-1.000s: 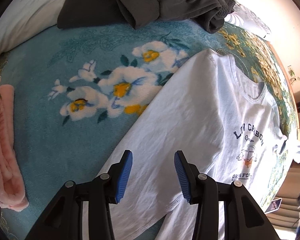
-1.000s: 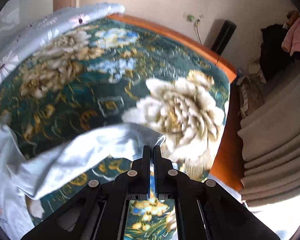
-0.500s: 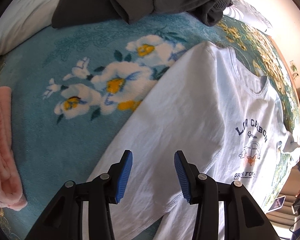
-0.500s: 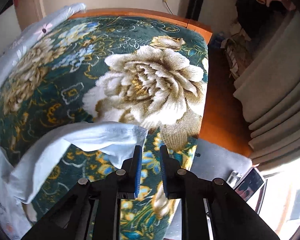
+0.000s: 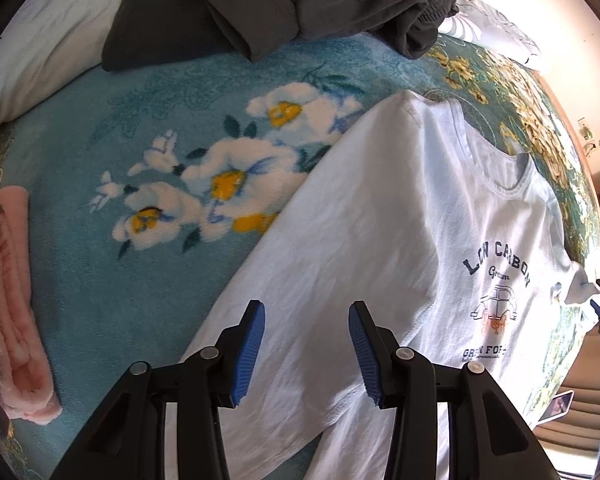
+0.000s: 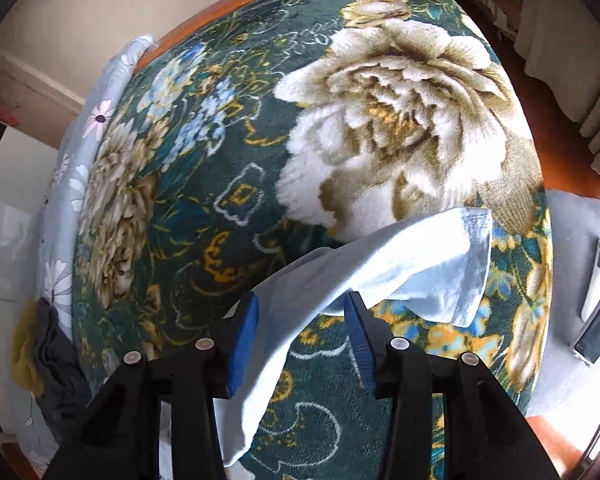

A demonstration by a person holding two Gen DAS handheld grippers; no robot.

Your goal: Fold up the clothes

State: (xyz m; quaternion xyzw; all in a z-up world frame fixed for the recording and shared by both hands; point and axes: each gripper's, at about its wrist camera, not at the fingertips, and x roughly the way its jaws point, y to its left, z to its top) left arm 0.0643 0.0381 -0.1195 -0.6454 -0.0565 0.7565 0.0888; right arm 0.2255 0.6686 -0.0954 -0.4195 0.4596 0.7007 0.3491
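One white T-shirt [image 5: 380, 240] on floral blanket [image 5: 100, 280], left tongs [image 5: 306, 312] wide, right tongs [image 6: 300, 304] wide, both empty

A floral blanket [image 5: 100, 280] (teal and dark green) carries a white T-shirt [image 5: 380, 240], grey clothes [image 5: 260, 4], pink towel [image 5: 8, 300].

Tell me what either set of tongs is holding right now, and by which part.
Nothing. Left tongs and right tongs are both open; the white T-shirt's sleeve lies loose.
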